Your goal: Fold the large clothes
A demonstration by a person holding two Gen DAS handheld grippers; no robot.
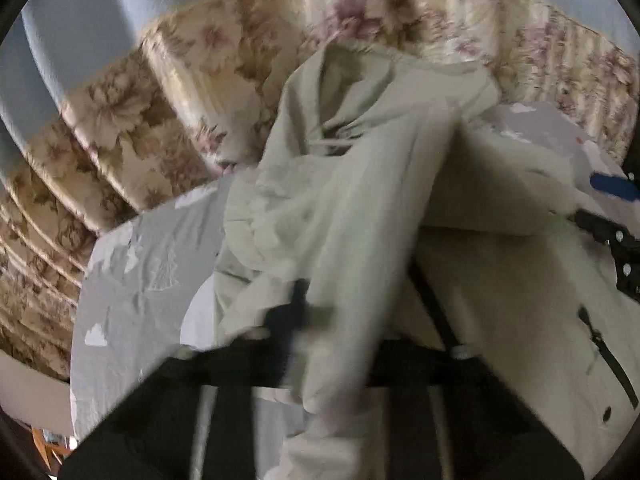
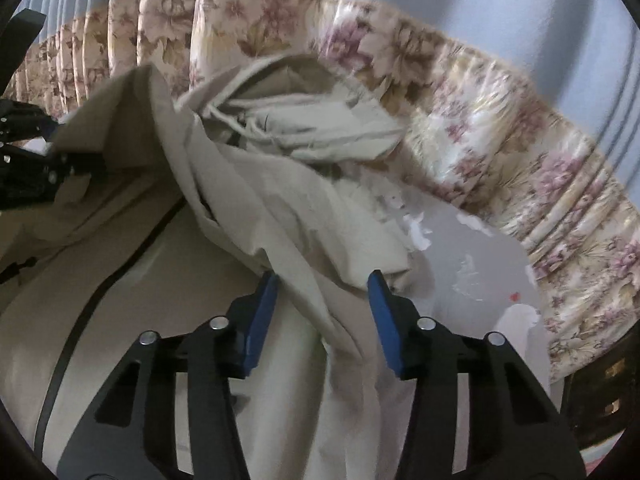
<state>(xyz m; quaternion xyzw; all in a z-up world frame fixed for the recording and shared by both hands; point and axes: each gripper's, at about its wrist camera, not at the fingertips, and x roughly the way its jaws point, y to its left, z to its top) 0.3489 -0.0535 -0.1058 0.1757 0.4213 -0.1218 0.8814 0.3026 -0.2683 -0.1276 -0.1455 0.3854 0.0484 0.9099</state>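
Observation:
A beige zip-front jacket (image 1: pixel 500 280) lies crumpled on a grey bed sheet (image 1: pixel 132 264), its hood bunched at the far end. One sleeve (image 1: pixel 360 220) runs down over my left gripper (image 1: pixel 304 320). Its dark fingers are mostly buried under the cloth and stand close together, pinched on the sleeve. In the right wrist view the other sleeve (image 2: pixel 320 240) passes between the blue pads (image 2: pixel 260 320) of my right gripper (image 2: pixel 323 280). The jaws stand apart and do not squeeze the cloth. The left gripper (image 2: pixel 86 166) shows at the left edge, gripping fabric.
A floral curtain (image 2: pixel 500 140) hangs behind the bed below a pale blue drape (image 2: pixel 440 8). The grey sheet (image 2: pixel 472 256) with white prints shows right of the jacket (image 2: pixel 120 280). Dark wooden furniture (image 2: pixel 600 392) stands at the lower right.

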